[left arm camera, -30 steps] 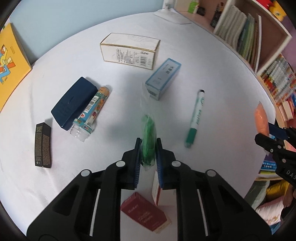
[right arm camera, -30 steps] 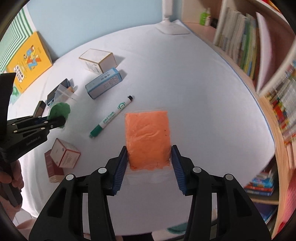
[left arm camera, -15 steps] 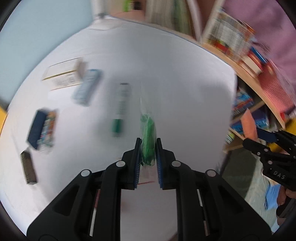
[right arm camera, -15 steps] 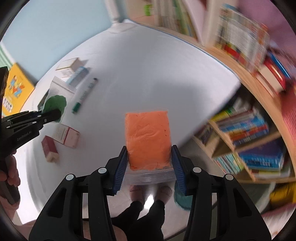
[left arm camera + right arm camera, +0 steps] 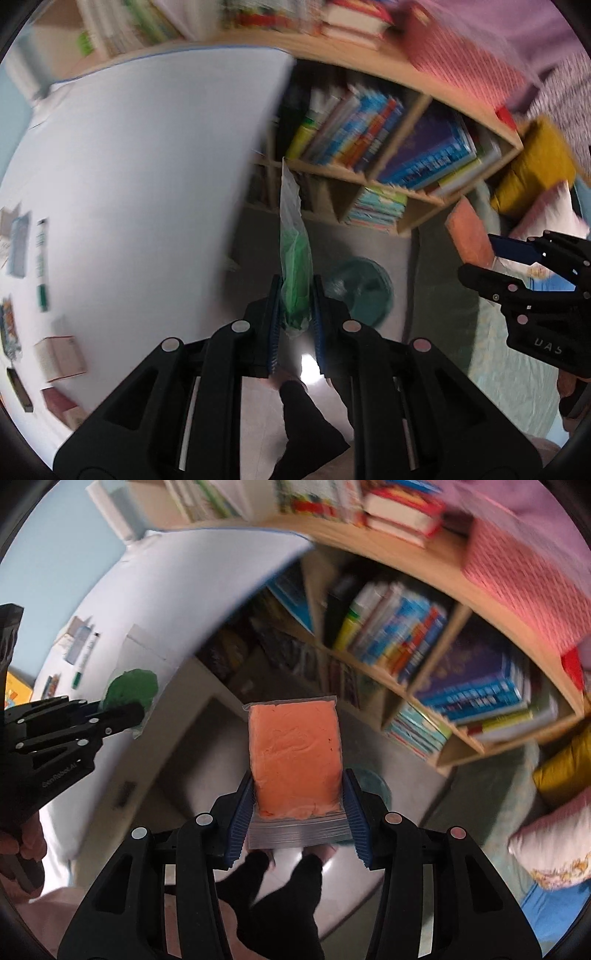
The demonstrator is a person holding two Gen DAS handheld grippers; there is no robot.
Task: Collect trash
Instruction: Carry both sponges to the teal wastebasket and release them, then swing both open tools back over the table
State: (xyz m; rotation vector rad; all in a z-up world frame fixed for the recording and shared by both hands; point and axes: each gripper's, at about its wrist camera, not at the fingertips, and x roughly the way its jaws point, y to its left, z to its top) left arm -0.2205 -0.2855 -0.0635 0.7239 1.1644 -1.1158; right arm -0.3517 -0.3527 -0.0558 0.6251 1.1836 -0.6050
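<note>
Two pieces of trash are in hand and off the worktop (image 5: 140, 155), neither yet dropped: my left gripper (image 5: 294, 321) is clamped narrow on a clear bag of green stuff (image 5: 294, 258), which stands up between the blue pads, its empty top reaching toward the bookshelf (image 5: 388, 177). My right gripper (image 5: 297, 812) pinches a zip bag packed with orange paste (image 5: 294, 760) by its two side edges, at a medium spread, the bag lying flat and pointing forward. Both grippers hang over the floor beside the worktop, and a round teal bin (image 5: 360, 291) sits on the floor just beyond the left gripper's tips; in the right wrist view only a sliver of that bin shows behind the orange bag. I judge the carry to be nearly done and the release over the bin the step at hand. More remains on the worktop: a green marker (image 5: 41, 266), a pale blue box (image 5: 18, 245), a white carton (image 5: 61, 358), a red carton (image 5: 59, 400) and a dark slim box (image 5: 20, 389), all blurred, so which count as trash I cannot say. My feet in dark socks (image 5: 280, 878) show below the grippers.
</note>
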